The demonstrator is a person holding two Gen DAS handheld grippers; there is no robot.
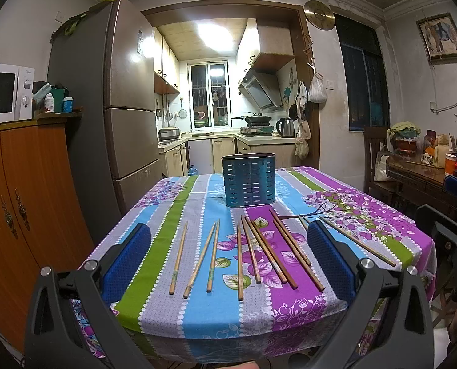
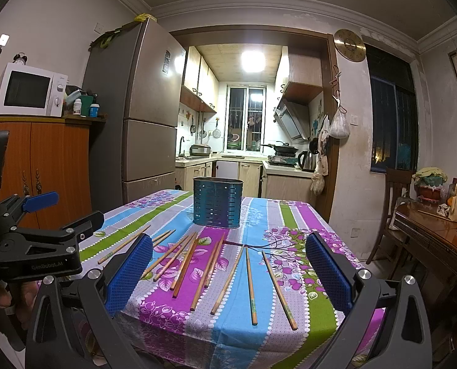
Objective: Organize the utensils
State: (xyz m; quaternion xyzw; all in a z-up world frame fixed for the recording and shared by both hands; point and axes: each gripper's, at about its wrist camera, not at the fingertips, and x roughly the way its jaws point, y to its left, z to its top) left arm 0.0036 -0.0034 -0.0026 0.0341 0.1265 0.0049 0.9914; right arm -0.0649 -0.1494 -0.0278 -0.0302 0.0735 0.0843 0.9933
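Several wooden chopsticks lie spread side by side on the striped floral tablecloth; they also show in the right wrist view. A blue perforated metal utensil holder stands upright and empty-looking behind them, also in the right wrist view. My left gripper is open, held above the table's near edge with the chopsticks between its blue pads. My right gripper is open, likewise over the near edge. The left gripper also shows in the right wrist view, at the left.
An orange cabinet with a microwave stands left, a fridge beside it. A wooden side table with cups and a chair stands right. The kitchen lies behind.
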